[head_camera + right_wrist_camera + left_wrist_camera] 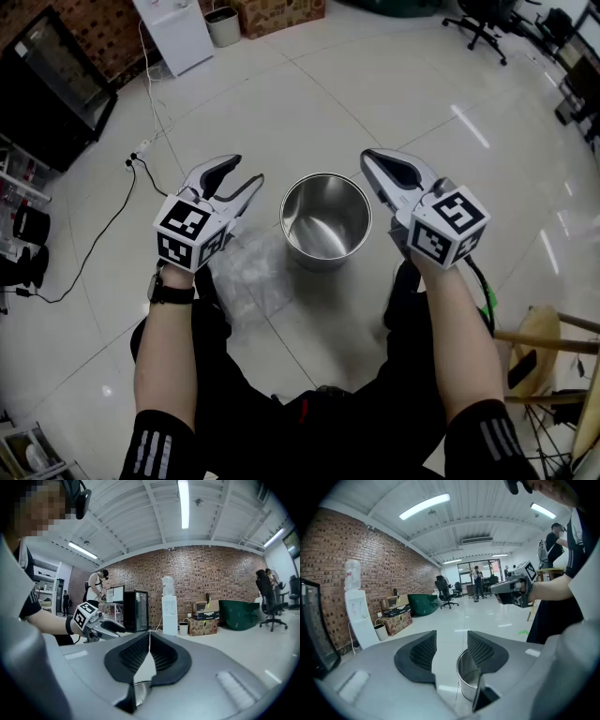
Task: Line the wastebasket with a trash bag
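Both hands are hovering over the floor, and the task isn't started yet. I'm holding my left gripper (pixel 242 172) with its jaws partly apart and nothing between the pads; the left gripper view is showing only floor and the basket's rim through the gap. I'm holding my right gripper (pixel 373 161) with its jaws pressed together, tips meeting, and nothing pinched.

The steel wastebasket (pixel 326 220) is standing upright on the tile floor (pixel 403 84) between the two grippers, empty and unlined. The trash bag (pixel 248 272) is lying crumpled on the floor just beside the basket, on my left and toward me, below my left gripper. I can't tell if it's touching the basket's base.

Handling, as a guess: the bag is looking like thin clear film, so very light, limp, slippery and easy to tear if pinched hard. I'm judging that a bunched fold near its top is the safest first hold for the left jaws. After that I'd find the open mouth edge so each gripper takes one side. The basket is looking stiff and shiny, probably light while empty, so it's likely to slide or tip on the glossy tile if the bag is dragging against its rim.
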